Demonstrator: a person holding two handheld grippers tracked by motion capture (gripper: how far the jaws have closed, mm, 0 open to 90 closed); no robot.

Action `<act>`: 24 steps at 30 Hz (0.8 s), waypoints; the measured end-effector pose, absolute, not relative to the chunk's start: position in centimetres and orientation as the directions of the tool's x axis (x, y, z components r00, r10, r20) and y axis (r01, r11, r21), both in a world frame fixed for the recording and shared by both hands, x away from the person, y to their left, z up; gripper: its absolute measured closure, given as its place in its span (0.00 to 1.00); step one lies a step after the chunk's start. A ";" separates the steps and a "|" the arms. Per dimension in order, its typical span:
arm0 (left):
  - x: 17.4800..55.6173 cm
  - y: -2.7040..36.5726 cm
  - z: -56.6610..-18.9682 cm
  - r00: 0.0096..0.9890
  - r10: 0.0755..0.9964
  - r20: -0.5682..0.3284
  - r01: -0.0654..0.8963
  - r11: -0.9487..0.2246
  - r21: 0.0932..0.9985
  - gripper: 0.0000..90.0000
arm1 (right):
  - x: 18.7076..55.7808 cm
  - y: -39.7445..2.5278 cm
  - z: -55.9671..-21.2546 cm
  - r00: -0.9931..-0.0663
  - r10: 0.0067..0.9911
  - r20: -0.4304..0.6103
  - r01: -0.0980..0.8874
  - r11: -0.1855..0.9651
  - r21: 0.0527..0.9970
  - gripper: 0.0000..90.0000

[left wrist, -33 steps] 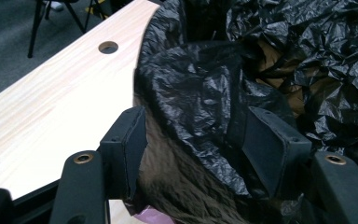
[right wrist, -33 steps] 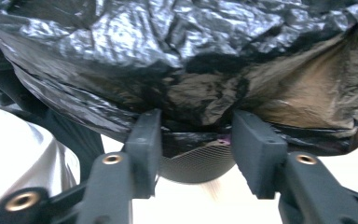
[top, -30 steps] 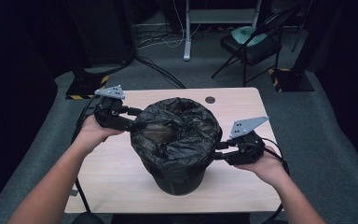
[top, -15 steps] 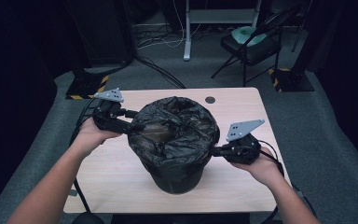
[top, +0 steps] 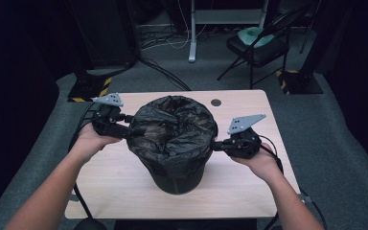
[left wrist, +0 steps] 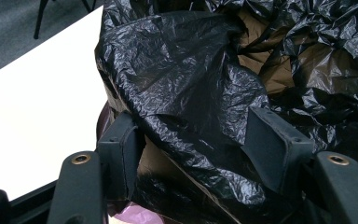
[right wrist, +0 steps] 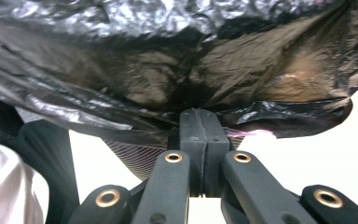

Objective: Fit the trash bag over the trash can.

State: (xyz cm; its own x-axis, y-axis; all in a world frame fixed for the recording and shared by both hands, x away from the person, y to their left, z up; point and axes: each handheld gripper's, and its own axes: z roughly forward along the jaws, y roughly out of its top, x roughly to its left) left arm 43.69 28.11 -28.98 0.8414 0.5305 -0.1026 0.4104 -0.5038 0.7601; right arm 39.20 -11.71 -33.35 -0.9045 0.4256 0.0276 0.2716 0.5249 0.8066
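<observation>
A dark bin (top: 178, 181) lined with a crinkled black plastic bag (top: 177, 130) stands mid-table. My left gripper (top: 130, 130) is at the bin's left rim. In the left gripper view it (left wrist: 196, 147) is open, its pads (left wrist: 121, 149) astride a fold of the bag (left wrist: 186, 93) draped over the rim. My right gripper (top: 215, 145) is at the bin's right side. In the right gripper view it (right wrist: 198, 122) is shut on the bag's loose edge (right wrist: 279, 112), which stretches out from the bin.
The light wooden table (top: 110, 191) has a cable hole (top: 215, 102) near its far edge. Beyond the table are a folding chair (top: 256, 45), a white desk leg (top: 191, 33), floor cables and striped stand bases (top: 88, 88) on grey carpet.
My right gripper has moved inward toward the bin with the bag's edge in it. The bag's top has bunched up over the opening. My left gripper has barely shifted.
</observation>
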 end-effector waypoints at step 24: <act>43.0 26.0 -23.7 0.842 0.540 -0.006 0.340 -0.521 0.783 0.39 | 37.2 -11.6 -32.3 -0.930 0.366 0.026 0.220 0.498 0.839 0.45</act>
State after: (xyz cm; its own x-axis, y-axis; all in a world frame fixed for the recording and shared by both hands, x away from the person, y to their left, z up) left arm 43.00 26.04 -23.68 0.8416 0.5400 -0.0059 0.3397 -0.5208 0.7832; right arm 37.20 -11.57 -32.29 -0.9302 0.3662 0.0261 0.2198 0.4984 0.8386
